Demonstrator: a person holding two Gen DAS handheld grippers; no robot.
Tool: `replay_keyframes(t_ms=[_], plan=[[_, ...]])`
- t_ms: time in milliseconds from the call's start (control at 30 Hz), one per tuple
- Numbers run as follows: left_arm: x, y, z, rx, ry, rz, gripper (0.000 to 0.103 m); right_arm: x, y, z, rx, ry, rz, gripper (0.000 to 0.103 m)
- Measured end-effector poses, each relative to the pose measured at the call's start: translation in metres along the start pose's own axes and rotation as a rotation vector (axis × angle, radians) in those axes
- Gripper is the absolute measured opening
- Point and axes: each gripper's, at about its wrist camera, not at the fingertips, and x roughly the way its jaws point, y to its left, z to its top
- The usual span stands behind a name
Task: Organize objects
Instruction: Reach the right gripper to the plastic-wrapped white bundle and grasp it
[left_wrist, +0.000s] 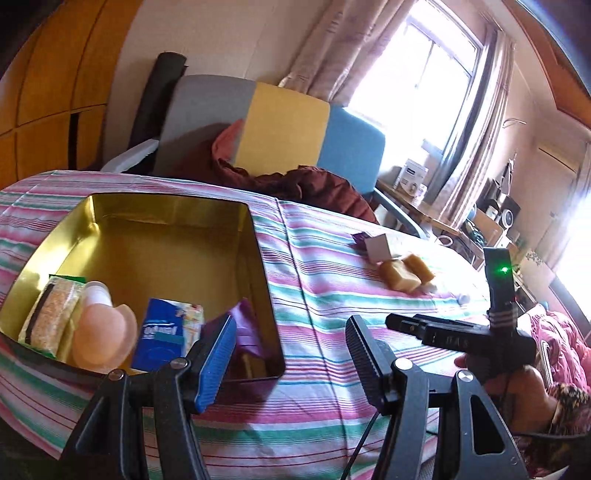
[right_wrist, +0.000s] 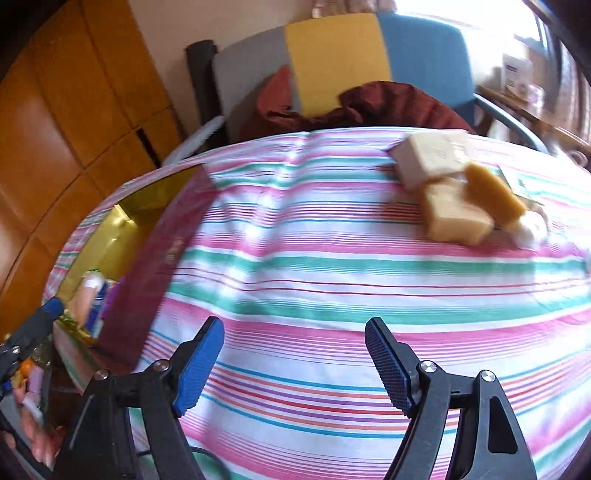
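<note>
My right gripper (right_wrist: 293, 363) is empty, its jaws standing wide with only striped sheet (right_wrist: 332, 266) between them, and I'm looking up the bed at the loose pile on the far right: a pale boxed block (right_wrist: 430, 155), a tan bar (right_wrist: 454, 216) touching it, and a darker amber bar (right_wrist: 495, 194) leaning across both. My left gripper (left_wrist: 291, 354) hangs half-wide and empty too, just beside the near right corner of the gold tin (left_wrist: 258, 236), which already holds a grain packet (left_wrist: 50, 317), a peach bottle (left_wrist: 99, 336) and a blue carton (left_wrist: 166, 332). The trouble I see: those bars sit packed together, so closing on one may catch its neighbour and drag or tip it. The sheet is soft and rumpled, and a low approach could pinch fabric along with the bar. A smooth bar could also squirt out of the pads. The tin's near end is crowded, so dropping there risks knocking the bottle.
</note>
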Motion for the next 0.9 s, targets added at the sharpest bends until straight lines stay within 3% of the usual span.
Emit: replay_keyframes(t_ms=[167, 333, 600, 900], plan=[[0.008, -0.014, 0.000, 0.013, 0.028, -0.031, 0.062, -0.010, -0.056, 0.010, 0.065, 0.022, -0.085, 0.079], [0.017, -0.028, 0.001, 0.035, 0.063, -0.050, 0.062, -0.026, -0.115, 0.024, 0.110, 0.009, -0.236, 0.079], [0.036, -0.049, 0.001, 0.075, 0.125, -0.075, 0.062, -0.066, -0.230, 0.054, 0.224, -0.100, -0.469, 0.081], [0.062, -0.079, -0.001, 0.129, 0.205, -0.103, 0.062, -0.051, -0.333, 0.056, 0.522, -0.109, -0.438, 0.080]])
